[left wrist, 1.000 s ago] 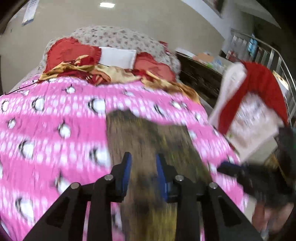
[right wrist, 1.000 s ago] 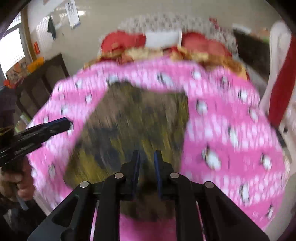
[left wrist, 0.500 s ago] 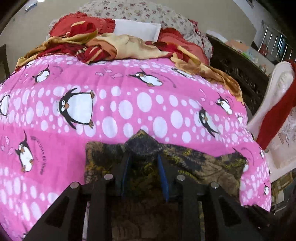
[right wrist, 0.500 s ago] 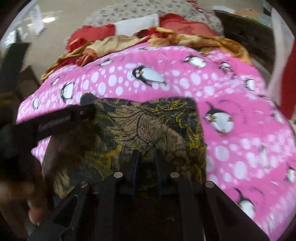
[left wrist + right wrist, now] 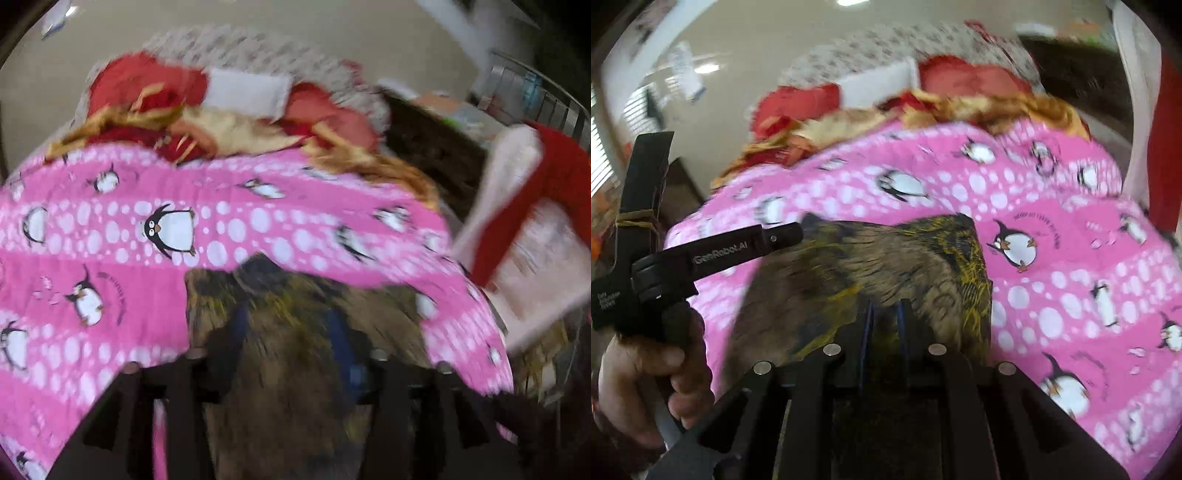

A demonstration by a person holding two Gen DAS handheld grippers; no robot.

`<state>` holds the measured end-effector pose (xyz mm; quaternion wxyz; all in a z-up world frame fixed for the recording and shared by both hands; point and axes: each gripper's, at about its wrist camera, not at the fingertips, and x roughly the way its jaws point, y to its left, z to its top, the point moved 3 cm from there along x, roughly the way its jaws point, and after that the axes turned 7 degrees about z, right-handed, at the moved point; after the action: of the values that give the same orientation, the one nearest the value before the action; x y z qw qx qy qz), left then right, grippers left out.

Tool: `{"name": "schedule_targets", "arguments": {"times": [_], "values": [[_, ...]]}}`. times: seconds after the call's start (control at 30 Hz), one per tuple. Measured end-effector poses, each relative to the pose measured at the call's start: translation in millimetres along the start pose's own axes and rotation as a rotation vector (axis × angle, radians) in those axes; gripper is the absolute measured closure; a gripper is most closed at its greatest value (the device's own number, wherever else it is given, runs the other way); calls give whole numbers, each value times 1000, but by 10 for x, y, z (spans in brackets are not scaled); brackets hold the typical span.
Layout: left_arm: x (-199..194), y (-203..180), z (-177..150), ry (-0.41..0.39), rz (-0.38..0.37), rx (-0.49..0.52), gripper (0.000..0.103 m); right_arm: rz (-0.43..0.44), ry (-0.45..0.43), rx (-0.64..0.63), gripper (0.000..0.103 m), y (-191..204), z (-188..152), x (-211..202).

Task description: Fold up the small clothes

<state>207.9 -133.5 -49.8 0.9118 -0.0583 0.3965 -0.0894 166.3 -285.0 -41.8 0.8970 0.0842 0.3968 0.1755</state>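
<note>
Left wrist view: the left claw (image 5: 291, 332) has opened wider than half a second ago, its blue pads now apart over the cloth (image 5: 295, 369), apparently letting go, though blur hides any contact. In the right wrist view, the right claw (image 5: 885, 325) stays narrow, seemingly pinching the cloth's near edge. The cloth lies on the pink bed (image 5: 1071, 258), so one fold looks laid. Beyond it, a heap (image 5: 229, 122).

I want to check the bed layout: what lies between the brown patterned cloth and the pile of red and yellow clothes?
Only the pink penguin blanket lies between the brown patterned cloth and the pile of red and yellow clothes; both wrist views show it.
</note>
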Motion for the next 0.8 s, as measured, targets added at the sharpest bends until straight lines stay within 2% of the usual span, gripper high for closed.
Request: {"name": "schedule_targets", "arguments": {"times": [0.07, 0.1, 0.13, 0.17, 0.2, 0.33, 0.4, 0.43, 0.47, 0.5, 0.57, 0.63, 0.7, 0.77, 0.8], "values": [[-13, -63, -199, 38, -17, 19, 45, -6, 45, -52, 87, 74, -133, 9], [88, -100, -331, 89, -17, 35, 45, -31, 93, -67, 87, 44, -225, 127], [301, -116, -499, 179, 5, 49, 46, -47, 139, -61, 86, -14, -302, 248], [415, -110, -598, 209, 23, 62, 45, -30, 149, -42, 87, -79, -360, 322], [386, -115, -591, 163, 20, 69, 44, 1, 113, -25, 87, -118, -371, 309], [286, -72, -478, 214, -9, 47, 45, 46, 149, 41, 86, -161, -307, 186], [74, 33, -407, 190, -32, 19, 41, 58, 110, 41, 83, -220, -257, -30], [-78, 124, -379, 155, -42, -1, 25, 56, 79, 35, 80, -259, -224, -135], [-163, 186, -362, 126, -46, -14, 7, 56, 36, 30, 68, -348, -212, -272], [-245, 275, -369, 92, -45, -27, 1, 57, 14, 33, 45, -418, -212, -329], [-272, 372, -409, 66, -38, -32, 0, 85, -16, 69, 19, -635, -246, -426], [-122, 459, -517, 128, -40, -34, 0, 110, -1, 126, 19, -812, -286, -369], [11, 510, -642, 186, -76, -69, 0, 207, 37, 167, 19, -908, -328, -205], [97, 532, -733, 212, -115, -111, 0, 255, 69, 157, 19, -915, -351, -65], [93, 531, -754, 183, -115, -116, 0, 283, 75, 147, 19, -902, -358, -12]]}}
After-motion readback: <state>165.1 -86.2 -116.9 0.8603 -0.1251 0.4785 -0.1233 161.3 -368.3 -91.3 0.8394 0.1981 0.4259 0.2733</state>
